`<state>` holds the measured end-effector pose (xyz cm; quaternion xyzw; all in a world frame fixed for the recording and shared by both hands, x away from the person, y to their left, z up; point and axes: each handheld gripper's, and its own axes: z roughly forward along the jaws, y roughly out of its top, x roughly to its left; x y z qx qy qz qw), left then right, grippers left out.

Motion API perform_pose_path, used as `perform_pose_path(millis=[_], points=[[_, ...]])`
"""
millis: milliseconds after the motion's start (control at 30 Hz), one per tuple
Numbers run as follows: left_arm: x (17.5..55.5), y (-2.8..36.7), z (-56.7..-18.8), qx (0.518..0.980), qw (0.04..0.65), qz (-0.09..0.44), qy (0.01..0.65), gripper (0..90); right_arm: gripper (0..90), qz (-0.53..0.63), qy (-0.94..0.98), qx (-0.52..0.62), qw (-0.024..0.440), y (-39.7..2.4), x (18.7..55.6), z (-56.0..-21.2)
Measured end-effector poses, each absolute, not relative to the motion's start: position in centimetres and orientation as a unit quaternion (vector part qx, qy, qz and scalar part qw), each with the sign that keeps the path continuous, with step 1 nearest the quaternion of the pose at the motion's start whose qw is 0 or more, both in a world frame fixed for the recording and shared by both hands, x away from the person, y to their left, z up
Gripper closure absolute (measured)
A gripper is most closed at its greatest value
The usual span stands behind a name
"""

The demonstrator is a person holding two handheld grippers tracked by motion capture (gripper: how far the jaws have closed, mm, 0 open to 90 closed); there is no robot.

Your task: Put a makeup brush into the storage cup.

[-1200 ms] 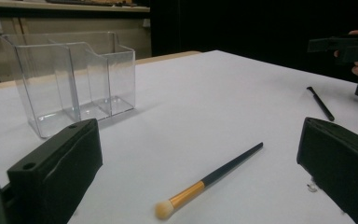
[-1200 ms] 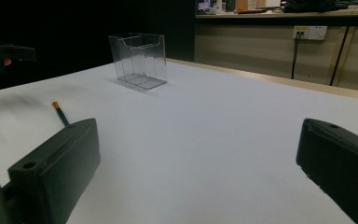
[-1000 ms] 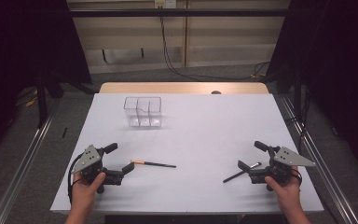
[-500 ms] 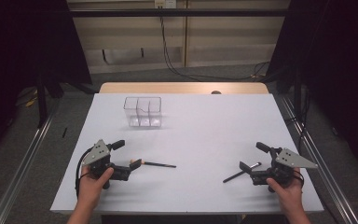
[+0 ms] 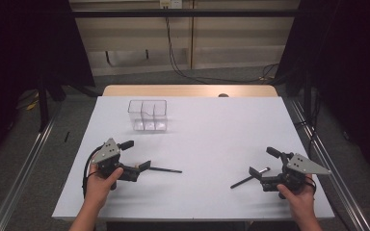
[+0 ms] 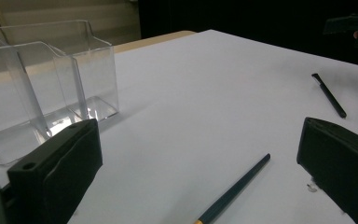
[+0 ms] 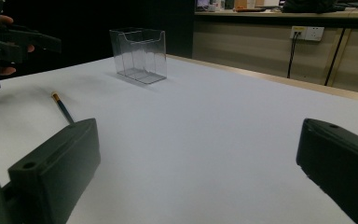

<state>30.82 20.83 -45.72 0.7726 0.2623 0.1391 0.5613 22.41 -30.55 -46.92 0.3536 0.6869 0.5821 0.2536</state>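
Note:
A dark pencil (image 5: 165, 169) with an orange end lies on the white table (image 5: 212, 139) at the front left. My left gripper (image 5: 142, 167) is open at that orange end. In the left gripper view the pencil (image 6: 237, 187) lies between the spread jaws of the left gripper (image 6: 198, 140), untouched. A black pen (image 5: 248, 177) lies at the front right, just in front of my open right gripper (image 5: 257, 174). Nothing is between the jaws of the right gripper (image 7: 198, 135). A clear plastic divided box (image 5: 148, 115) stands upright farther back on the left.
The clear box (image 6: 42, 88) stands close to my left jaw on its far side. A wooden strip (image 5: 188, 90) edges the table's far side. Metal rails (image 5: 24, 163) run along the floor on both sides of the table.
My left gripper has moved forward and to the right, so its open jaws now reach the pencil's orange end. The right gripper has hardly moved.

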Motion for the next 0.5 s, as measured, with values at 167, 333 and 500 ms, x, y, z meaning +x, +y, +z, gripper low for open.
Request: perform_pose_path(millis=[167,333,500], points=[[31.4,20.3,-45.8,0.782,0.552,0.13,0.257,0.0,0.0,0.58,0.689,0.353,0.254,-30.7,22.3,-46.9],[32.0,19.7,-45.8,0.795,0.536,0.126,0.254,0.0,0.0,0.577,0.692,0.351,0.255,-30.7,22.2,-46.9],[32.9,18.9,-45.8,0.815,0.509,0.101,0.26,0.0,0.0,0.576,0.691,0.354,0.256,-30.9,22.0,-46.9]])
